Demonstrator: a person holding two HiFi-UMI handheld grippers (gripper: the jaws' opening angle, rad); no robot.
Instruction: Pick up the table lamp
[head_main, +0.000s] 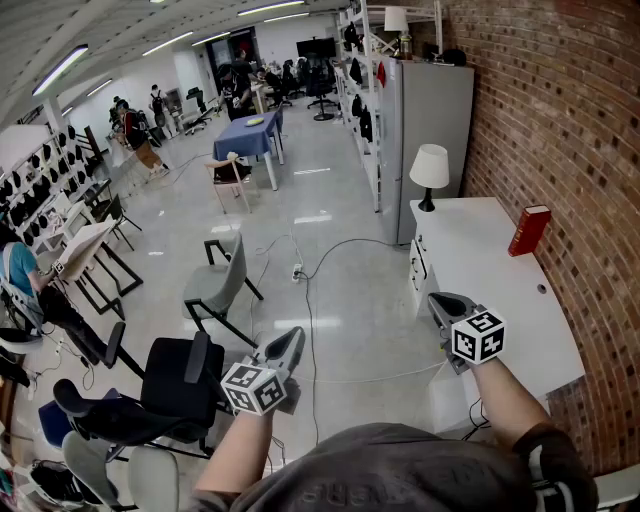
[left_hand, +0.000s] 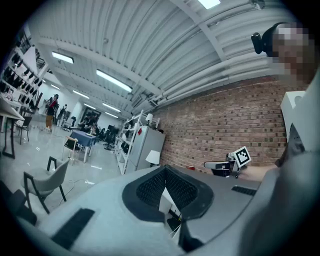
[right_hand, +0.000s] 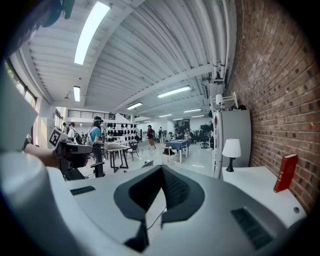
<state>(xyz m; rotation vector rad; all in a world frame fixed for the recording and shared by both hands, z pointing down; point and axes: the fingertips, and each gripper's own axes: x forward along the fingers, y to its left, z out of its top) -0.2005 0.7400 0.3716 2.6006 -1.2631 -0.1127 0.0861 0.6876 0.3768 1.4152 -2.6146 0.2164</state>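
Note:
The table lamp (head_main: 430, 172), with a white shade on a black base, stands at the far end of the white table (head_main: 500, 300) by the brick wall. It also shows small in the left gripper view (left_hand: 153, 158) and in the right gripper view (right_hand: 231, 149). My right gripper (head_main: 441, 302) hovers over the table's near left edge, well short of the lamp, shut and holding nothing (right_hand: 161, 170). My left gripper (head_main: 291, 340) is out over the floor left of the table, its jaws shut and empty too (left_hand: 165, 169).
A red book (head_main: 528, 230) stands upright against the brick wall. A tall grey cabinet (head_main: 435, 110) rises just behind the lamp. On the floor to the left are a grey chair (head_main: 222, 285), a black office chair (head_main: 170, 385) and loose cables (head_main: 310, 270).

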